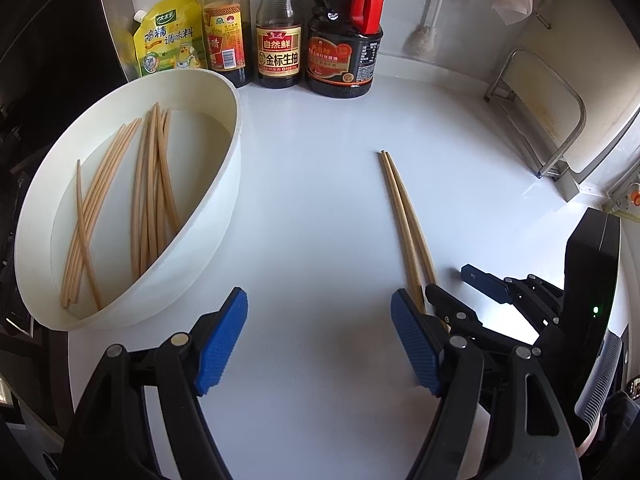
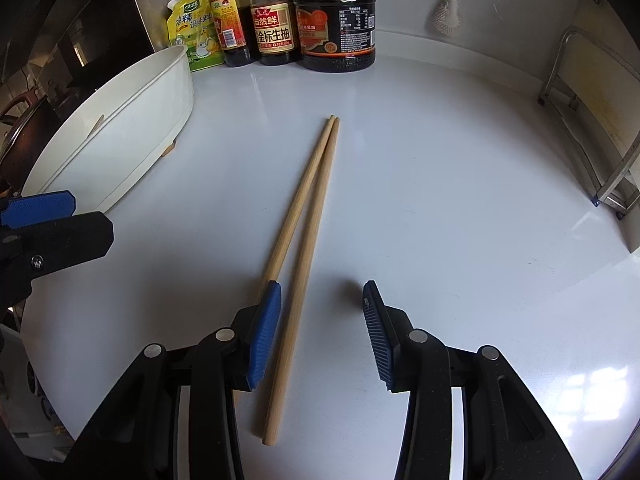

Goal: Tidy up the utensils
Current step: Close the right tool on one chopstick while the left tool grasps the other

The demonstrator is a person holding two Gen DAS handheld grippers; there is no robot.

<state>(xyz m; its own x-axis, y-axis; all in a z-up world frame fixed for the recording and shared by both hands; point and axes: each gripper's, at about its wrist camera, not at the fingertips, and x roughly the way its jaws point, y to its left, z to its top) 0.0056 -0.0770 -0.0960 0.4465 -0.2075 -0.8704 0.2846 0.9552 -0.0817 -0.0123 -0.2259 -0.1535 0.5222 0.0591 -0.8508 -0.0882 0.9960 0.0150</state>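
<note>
Between and just ahead of the unclenched right tool lie two pale wooden chopsticks on the white tabletop, the last outside the round white tub; the left tool gapes empty.

Left wrist cam: steep downward look along its fingers, close over the counter, facing the back wall; tub at left. Right wrist cam: same tilt and heading, lower, just over the chopstick pair. Shared: counter, pair, tub, bottle row. Each cam catches the other gripper at its frame edge.
</note>
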